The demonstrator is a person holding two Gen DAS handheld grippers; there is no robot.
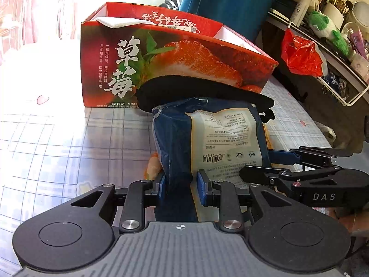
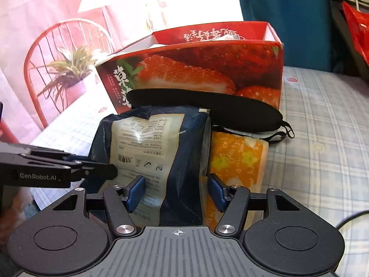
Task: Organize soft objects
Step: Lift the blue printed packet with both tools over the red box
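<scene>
A dark blue soft packet (image 1: 207, 138) with a pale label stands on the checked tablecloth. My left gripper (image 1: 180, 190) is shut on its left edge. My right gripper (image 2: 176, 190) is shut on its right side, and also shows in the left wrist view (image 1: 265, 173). The packet (image 2: 159, 152) leans beside an orange floral packet (image 2: 237, 161). A black eye mask (image 1: 200, 94) lies across both packets, seen too in the right wrist view (image 2: 207, 108). Behind stands an open red strawberry box (image 1: 175, 57), also in the right view (image 2: 207, 62), with white paper inside.
A rack at the right holds a red plastic bag (image 1: 299, 55), a green plush toy (image 1: 327, 30) and jars. A teal cloth (image 1: 230, 2) hangs behind the box. A red chair (image 2: 46, 69) and a potted plant (image 2: 69, 73) show at left.
</scene>
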